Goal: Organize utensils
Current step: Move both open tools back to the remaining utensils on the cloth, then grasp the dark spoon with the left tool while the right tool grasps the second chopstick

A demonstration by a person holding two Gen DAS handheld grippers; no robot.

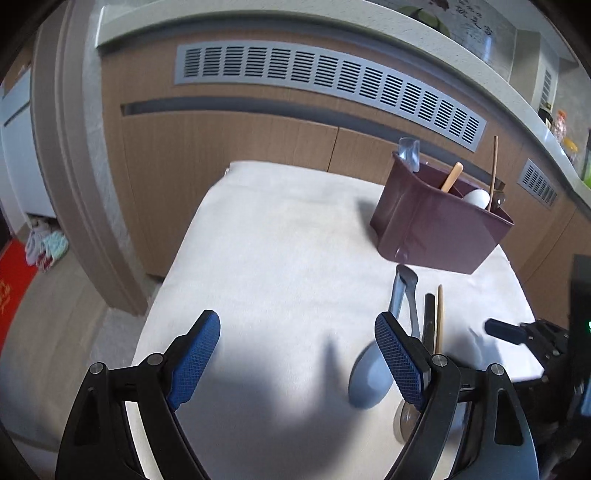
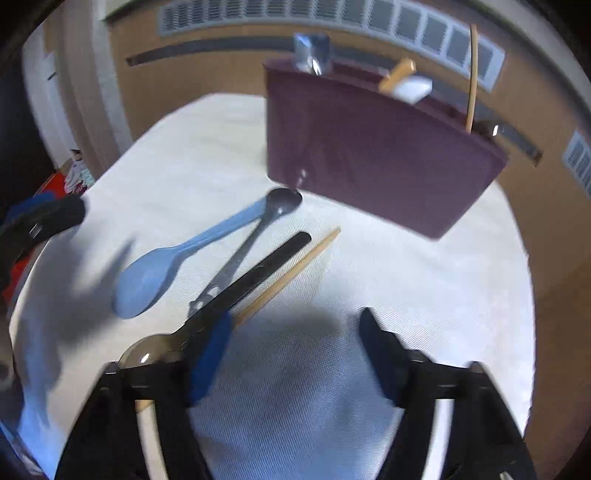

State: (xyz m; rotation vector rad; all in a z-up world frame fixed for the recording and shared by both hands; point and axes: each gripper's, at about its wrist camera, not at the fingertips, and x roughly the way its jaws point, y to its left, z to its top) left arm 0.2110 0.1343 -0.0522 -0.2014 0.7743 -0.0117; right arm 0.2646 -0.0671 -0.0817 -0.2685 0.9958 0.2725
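right view motion-blurred; metal spoon bowl partly behind tool finger; holder contents indistinct.

text: none legible | wall picture: characters blurred

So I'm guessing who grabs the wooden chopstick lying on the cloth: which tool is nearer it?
Right. The right tool has the chopstick running in just beside its left finger. The left tool sits further off, with the blue spoon and metal utensils between.
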